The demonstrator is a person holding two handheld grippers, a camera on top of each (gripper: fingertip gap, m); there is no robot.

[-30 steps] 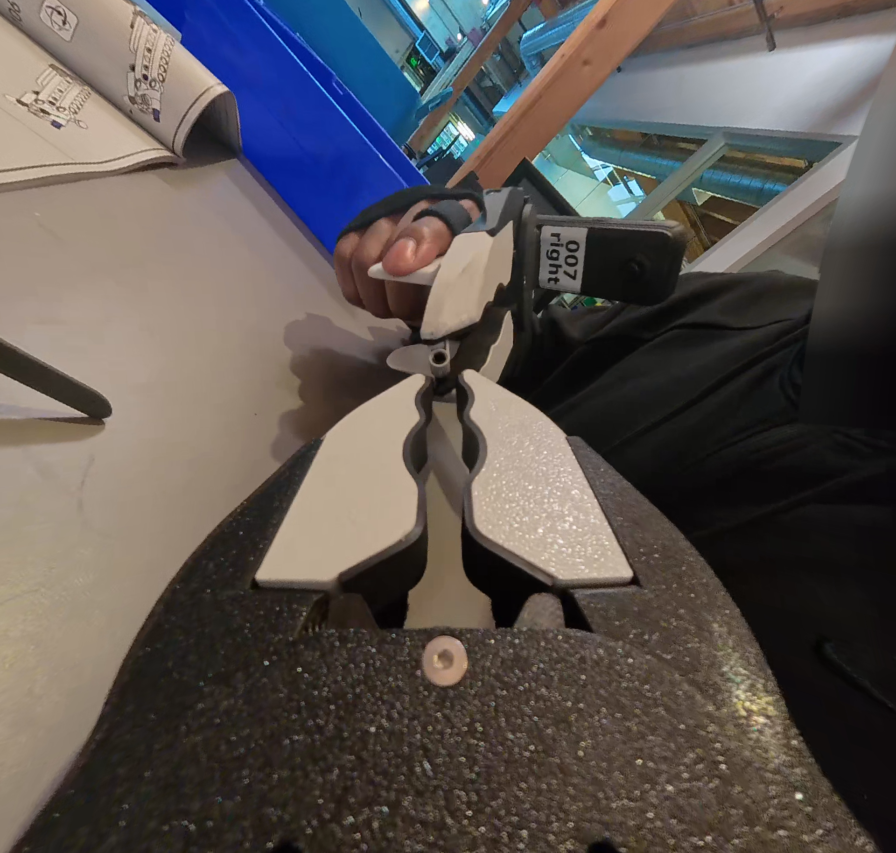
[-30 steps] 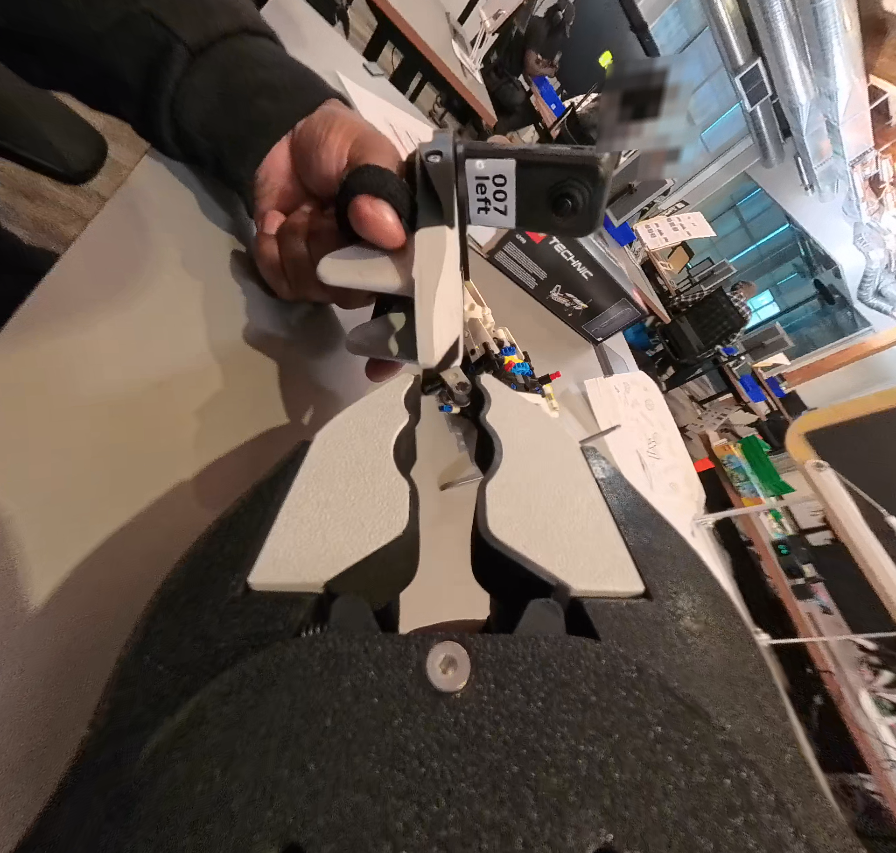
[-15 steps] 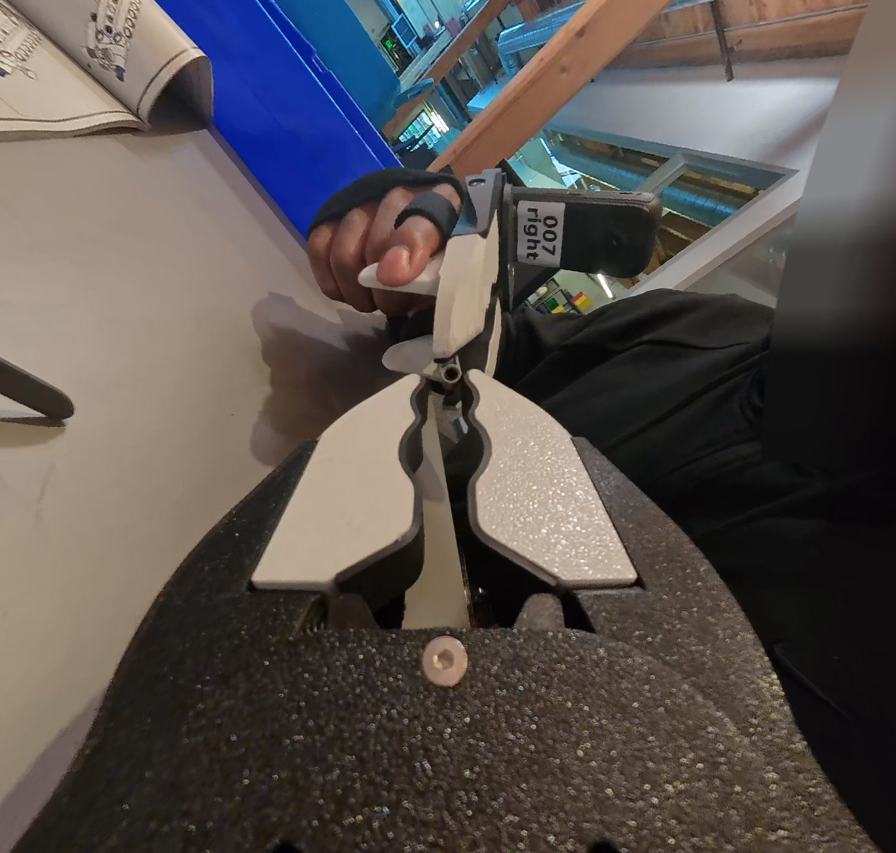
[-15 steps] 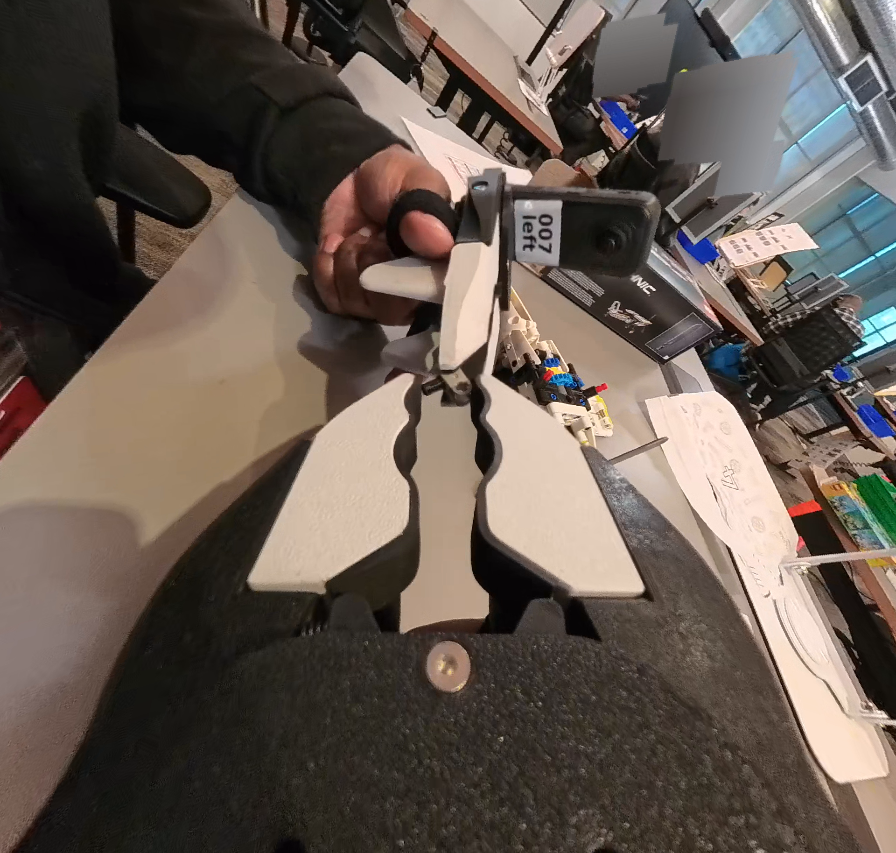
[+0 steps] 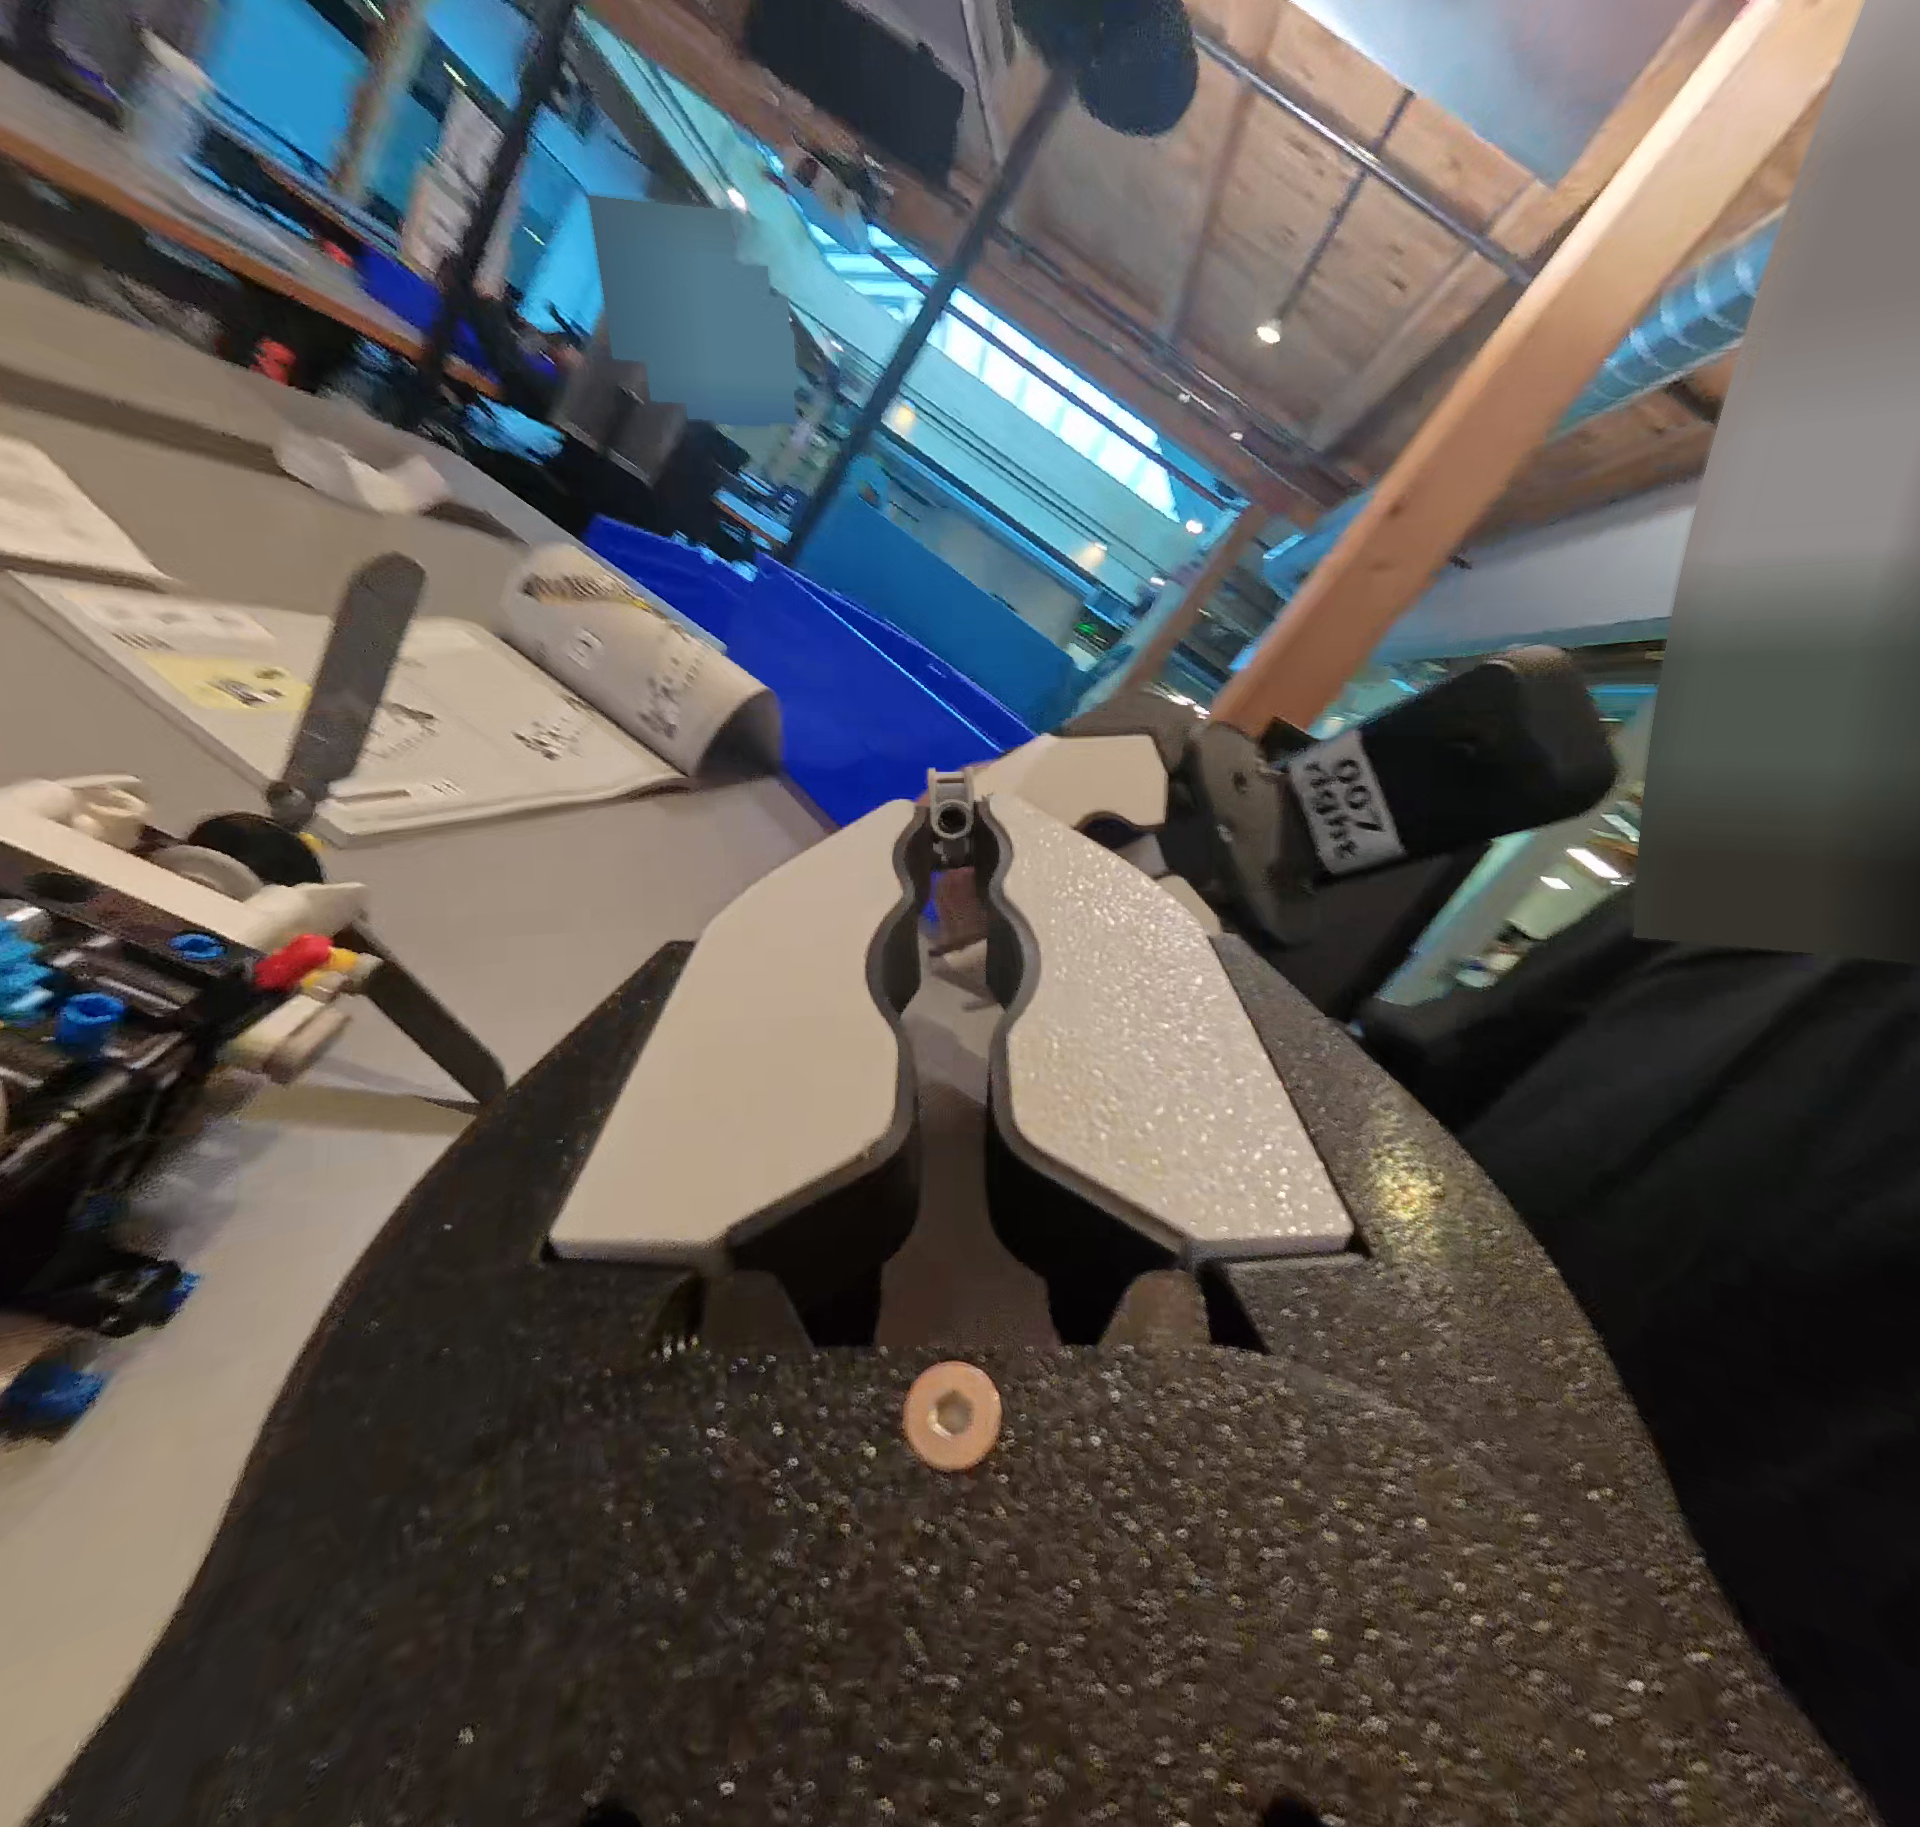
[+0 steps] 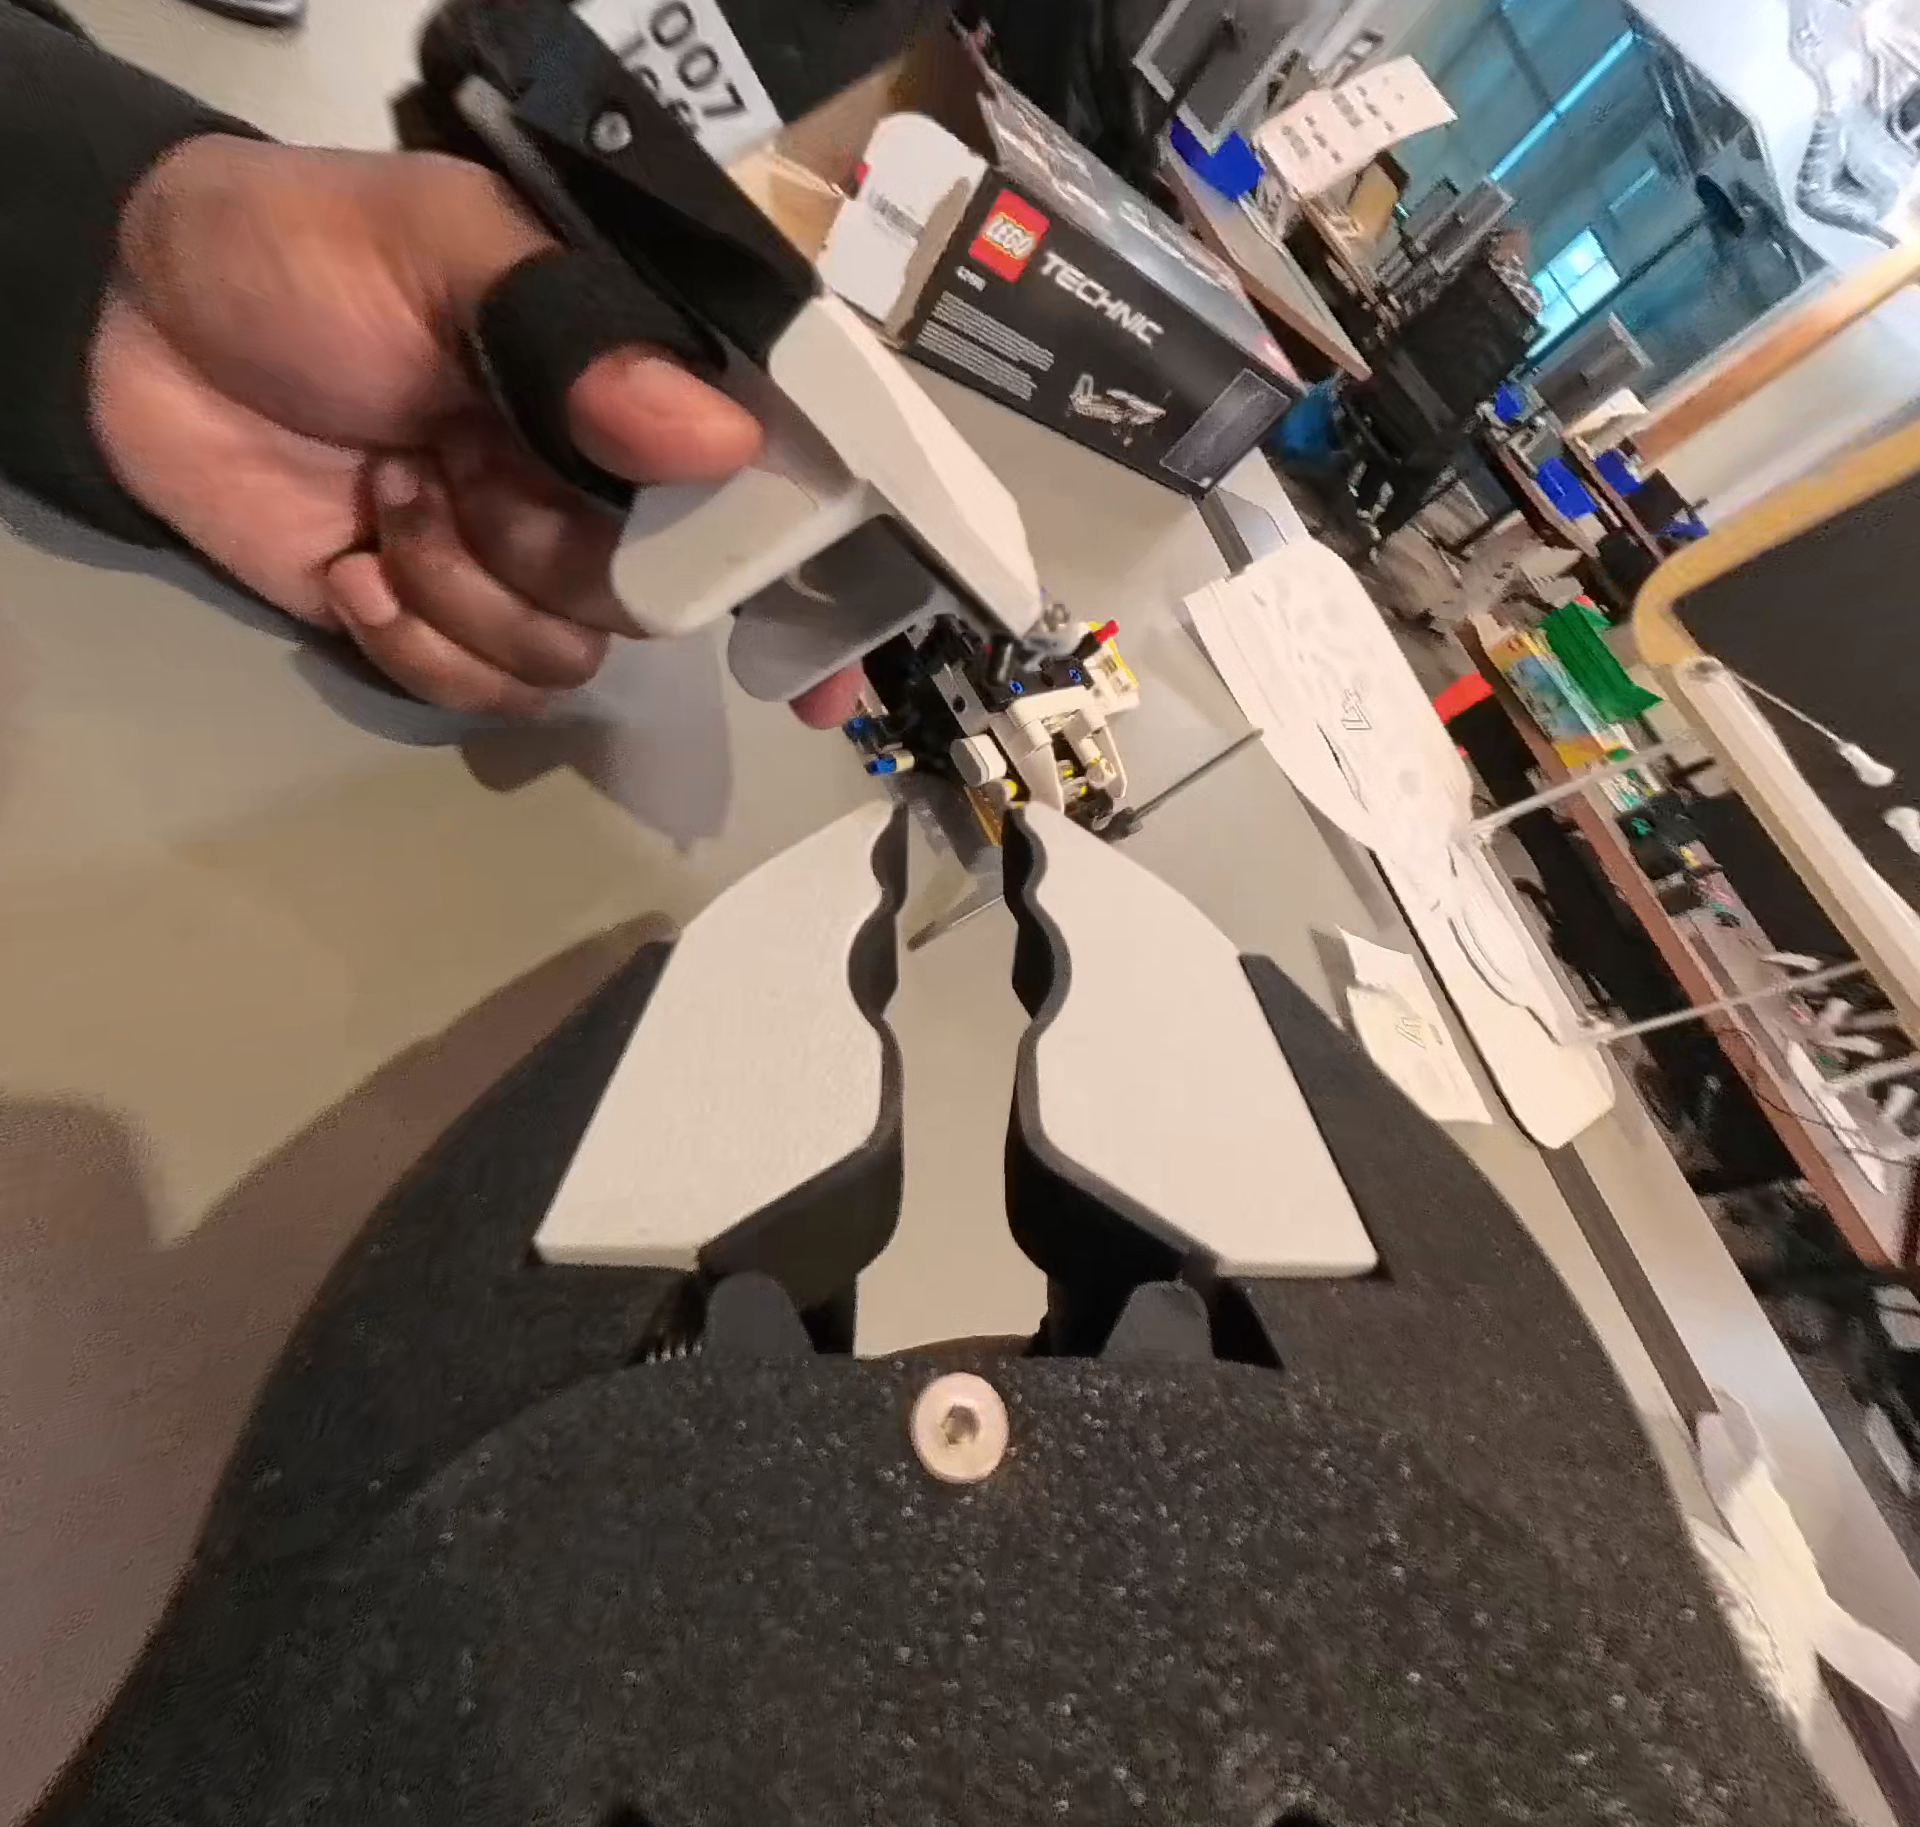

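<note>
The left tongs are closed on a small grey connector piece with a round hole through it. The two fingertips press on it from both sides, and its top stands just above them, so the hole stays free and visible. I think it is held at the very tip so that it can be fitted to another part without the fingers being in the way.

The right tongs are open, with a clear gap between the fingers and nothing in it. They point at a partly built toy model of black, white and grey bricks with blue and red pins, which stands on the grey table. The right view also shows the left tongs from outside, held by a hand, with their tip close above the model; whether they touch it I cannot tell.

An open instruction booklet lies on the table beyond the model, probably to be read during work. A blue bin stands behind it. The black box of the set lies farther back, and printed paper sheets lie to the right of the model.
</note>
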